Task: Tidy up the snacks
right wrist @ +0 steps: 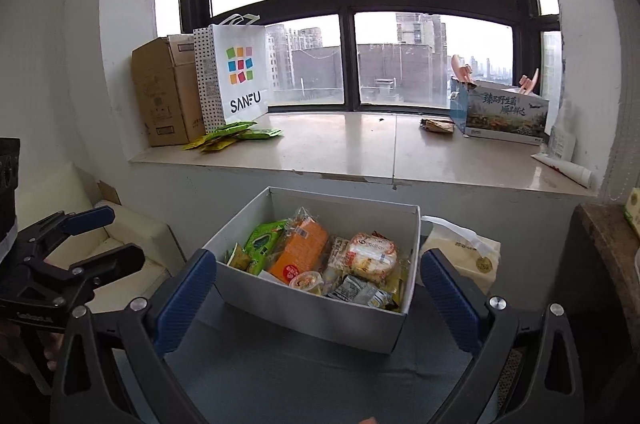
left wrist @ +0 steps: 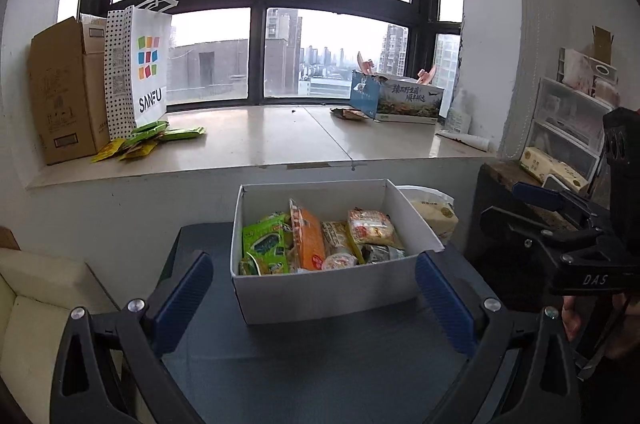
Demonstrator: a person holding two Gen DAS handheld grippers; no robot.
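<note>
Left gripper: hanging wide apart, gripping nothing, its 2 blue pads flanking the box's near wall.
Right gripper: spreading wide, carrying nothing, facing the box's near corner.
Snack box: sitting on the dark table, packets lying inside, bare tabletop showing in front.
Windowsill: lying mostly bare between green packets and printed carton.

Left tongs and right tongs side by side, both spread wide, empty.
</note>
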